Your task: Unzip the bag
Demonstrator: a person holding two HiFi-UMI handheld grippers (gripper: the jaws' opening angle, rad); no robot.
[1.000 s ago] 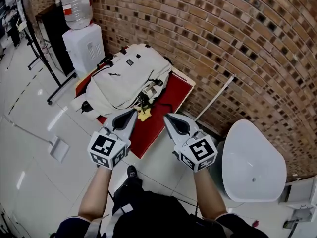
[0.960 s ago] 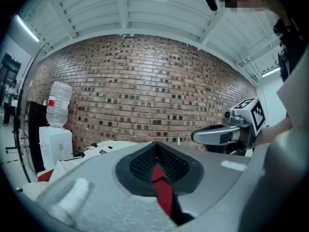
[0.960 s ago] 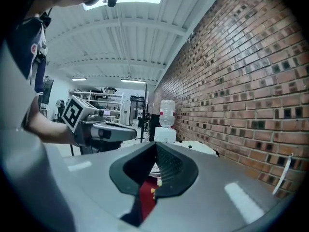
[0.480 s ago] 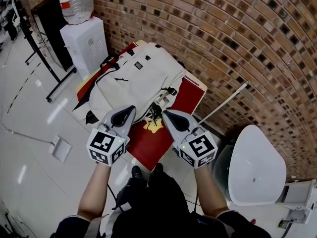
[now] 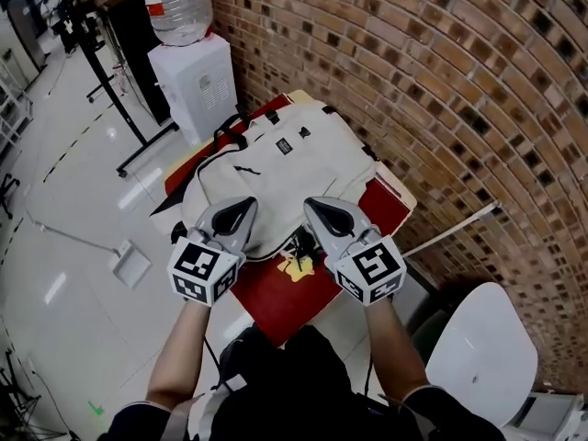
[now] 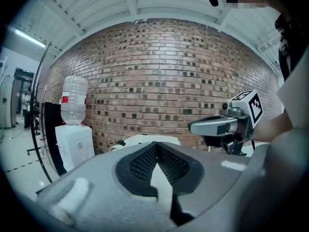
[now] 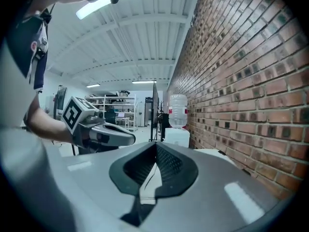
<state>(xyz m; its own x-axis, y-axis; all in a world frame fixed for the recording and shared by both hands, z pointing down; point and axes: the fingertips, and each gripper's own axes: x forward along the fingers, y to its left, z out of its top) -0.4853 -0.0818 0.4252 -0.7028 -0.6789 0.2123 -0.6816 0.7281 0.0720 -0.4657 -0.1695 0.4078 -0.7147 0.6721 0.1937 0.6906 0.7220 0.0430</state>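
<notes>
left tongs (image 5: 241,211): moved forward, now over bag (image 5: 294,159) | right tongs (image 5: 320,211): same | bag: nearer in view

Right of bag (image 5: 294,165) brick wall (image 5: 459,90) — water dispenser (image 5: 196,85) behind — floor (image 5: 83,219) left open

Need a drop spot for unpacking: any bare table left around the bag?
Little. Bare red table at the near corner, between bag and front edge, plus a strip along the wall. The bag covers the rest; straps and a yellow piece crowd its near end.
</notes>
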